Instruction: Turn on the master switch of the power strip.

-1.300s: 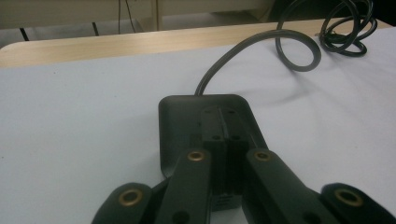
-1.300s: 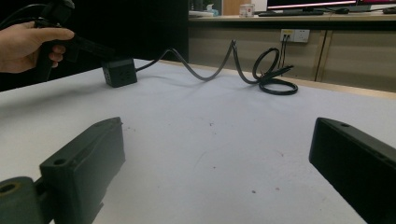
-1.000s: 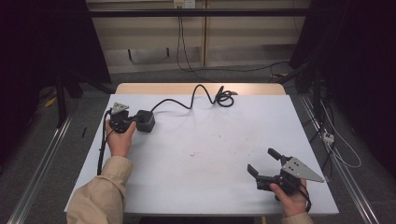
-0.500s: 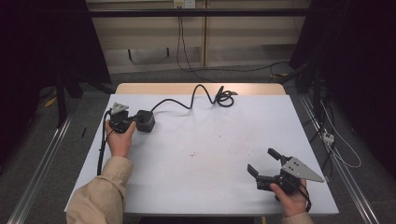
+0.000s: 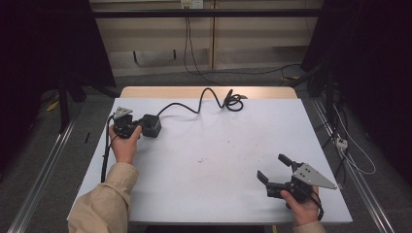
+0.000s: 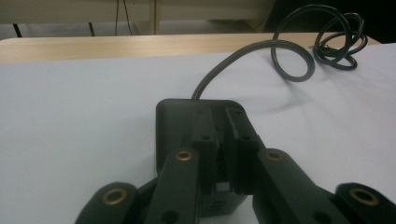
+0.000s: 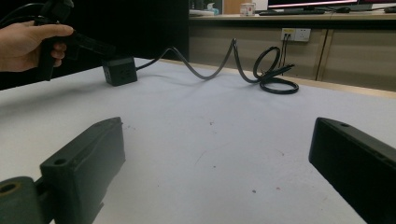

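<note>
Left claw [image 5: 138, 127] is clamped nearly closed on the black plastic cube-shaped power adapter [image 5: 151, 125] at the white table's [image 5: 218, 160] far left. Looks rigid, light-ish; its stiff coiled black cable [image 5: 214, 99] will probably drag. Right claw [image 5: 274, 170] is wide open, empty.

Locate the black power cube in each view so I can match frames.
High view: power cube sits left of centre, against the left gripper.
Left gripper view: cube centre, just past the fingers, which lie over its top.
Right gripper view: cube upper left, beside the person's hand.
Shared landmark: the coiled black cord running from the cube.
</note>
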Demonstrator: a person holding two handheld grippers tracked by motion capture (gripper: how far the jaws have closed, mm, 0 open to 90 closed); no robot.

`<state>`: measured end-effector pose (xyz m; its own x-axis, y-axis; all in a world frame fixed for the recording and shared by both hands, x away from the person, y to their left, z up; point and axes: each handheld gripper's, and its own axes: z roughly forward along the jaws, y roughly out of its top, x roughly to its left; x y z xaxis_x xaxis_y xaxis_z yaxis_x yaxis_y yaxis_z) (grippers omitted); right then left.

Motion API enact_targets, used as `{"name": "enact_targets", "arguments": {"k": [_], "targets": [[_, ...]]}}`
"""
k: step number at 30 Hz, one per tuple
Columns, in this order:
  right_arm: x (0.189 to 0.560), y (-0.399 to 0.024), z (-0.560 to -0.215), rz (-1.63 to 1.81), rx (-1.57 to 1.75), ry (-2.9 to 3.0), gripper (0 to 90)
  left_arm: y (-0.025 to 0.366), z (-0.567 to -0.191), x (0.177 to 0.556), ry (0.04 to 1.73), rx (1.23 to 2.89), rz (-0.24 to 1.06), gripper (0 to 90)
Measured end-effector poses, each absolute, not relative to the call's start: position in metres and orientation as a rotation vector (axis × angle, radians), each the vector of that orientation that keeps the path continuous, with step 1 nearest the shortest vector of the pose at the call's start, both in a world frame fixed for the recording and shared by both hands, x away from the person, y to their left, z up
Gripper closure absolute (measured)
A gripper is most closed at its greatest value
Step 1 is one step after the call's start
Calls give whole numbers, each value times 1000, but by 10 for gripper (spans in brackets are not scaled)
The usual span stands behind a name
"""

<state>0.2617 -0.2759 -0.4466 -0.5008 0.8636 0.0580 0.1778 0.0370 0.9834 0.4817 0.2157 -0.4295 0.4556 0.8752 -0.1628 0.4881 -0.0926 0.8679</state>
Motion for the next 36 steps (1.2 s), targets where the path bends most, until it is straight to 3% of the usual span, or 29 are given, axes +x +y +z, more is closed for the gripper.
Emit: {"name": "enact_targets", "arguments": {"k": [13, 17, 36], "targets": [[263, -276, -447, 1520, 1064, 1727, 31, 218, -419, 473, 1164, 1720, 435, 370], [263, -275, -447, 1516, 1062, 1733, 31, 216, -415, 468, 1142, 1722, 404, 280], [262, -275, -446, 1511, 1062, 1734, 30, 220, -413, 431, 1043, 1722, 357, 148]]}}
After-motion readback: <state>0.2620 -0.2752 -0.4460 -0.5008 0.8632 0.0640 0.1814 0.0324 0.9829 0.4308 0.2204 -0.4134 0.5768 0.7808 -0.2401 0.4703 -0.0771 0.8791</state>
